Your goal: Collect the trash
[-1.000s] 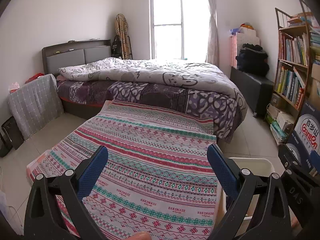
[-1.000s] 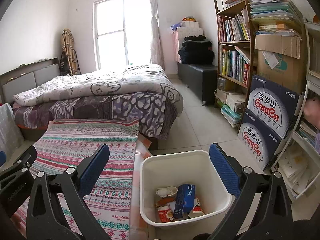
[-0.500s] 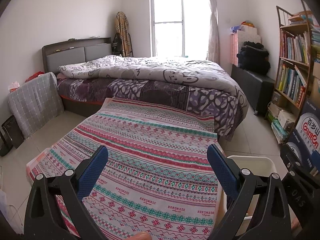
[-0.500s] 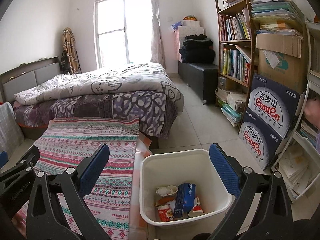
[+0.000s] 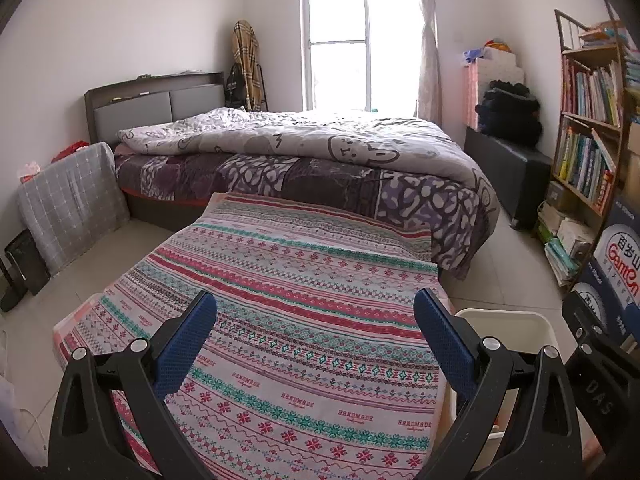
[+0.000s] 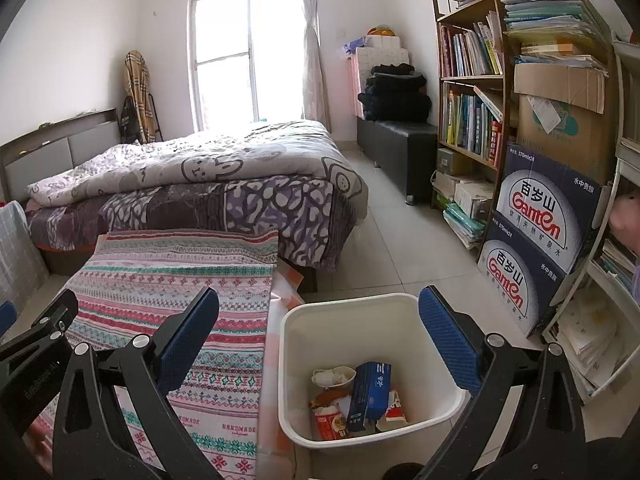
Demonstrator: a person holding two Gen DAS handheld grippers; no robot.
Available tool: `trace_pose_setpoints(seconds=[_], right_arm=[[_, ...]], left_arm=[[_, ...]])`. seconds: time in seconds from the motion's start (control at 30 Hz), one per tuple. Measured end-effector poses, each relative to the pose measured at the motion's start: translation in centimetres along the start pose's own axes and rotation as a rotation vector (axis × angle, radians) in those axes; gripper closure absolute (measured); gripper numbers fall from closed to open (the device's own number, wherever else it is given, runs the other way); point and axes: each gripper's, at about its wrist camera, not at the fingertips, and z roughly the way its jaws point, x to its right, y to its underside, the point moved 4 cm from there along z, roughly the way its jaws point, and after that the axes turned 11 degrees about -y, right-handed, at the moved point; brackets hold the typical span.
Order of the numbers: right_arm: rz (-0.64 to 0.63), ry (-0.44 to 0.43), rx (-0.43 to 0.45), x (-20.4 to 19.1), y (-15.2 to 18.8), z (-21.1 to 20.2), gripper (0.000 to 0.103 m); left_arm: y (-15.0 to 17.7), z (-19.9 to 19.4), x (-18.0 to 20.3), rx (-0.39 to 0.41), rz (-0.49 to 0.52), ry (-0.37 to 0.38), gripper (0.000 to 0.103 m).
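Note:
A white trash bin [image 6: 400, 308] stands on the floor right of the table; its rim also shows in the left wrist view [image 5: 504, 316]. Inside lie a blue box [image 6: 370, 394], a red and white wrapper [image 6: 330, 420], a paper cup [image 6: 332, 376] and other scraps. My right gripper [image 6: 319, 346] is open and empty, above the bin's left side. My left gripper [image 5: 315, 346] is open and empty over the table with the striped patterned cloth [image 5: 304, 312]. No trash shows on the cloth.
A bed [image 5: 320, 152] with a grey quilt stands beyond the table. A bookshelf [image 6: 472, 92] and stacked Ganten boxes [image 6: 540, 232] line the right wall. A black bench [image 6: 400, 152] sits near the window. A grey-covered item [image 5: 72, 200] leans at the left.
Both views have shifted slightly, and the left view tilts a little downward. Both grippers stay open and empty.

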Motion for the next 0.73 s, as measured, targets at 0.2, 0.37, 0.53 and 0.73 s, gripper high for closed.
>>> trace_pose_setpoints(seconds=[0.2, 0.37, 0.53, 0.73], right_arm=[[0.002, 0.001, -0.005, 0.0, 0.23, 0.03, 0.007], [0.0, 0.0, -0.004, 0.07, 0.04, 0.08, 0.007], [-0.001, 0.0, -0.007, 0.1, 0.01, 0.11, 0.007], [0.0, 0.001, -0.006, 0.11, 0.01, 0.1, 0.007]], left_arm=[[0.25, -0.24, 0.46, 0.015, 0.028, 0.008, 0.011], [0.31, -0.28, 0.6, 0.015, 0.028, 0.014, 0.012], [0.21, -0.34, 0.64, 0.014, 0.011, 0.019, 0.012], [0.24, -0.02, 0.52, -0.012, 0.001, 0.023, 0.008]])
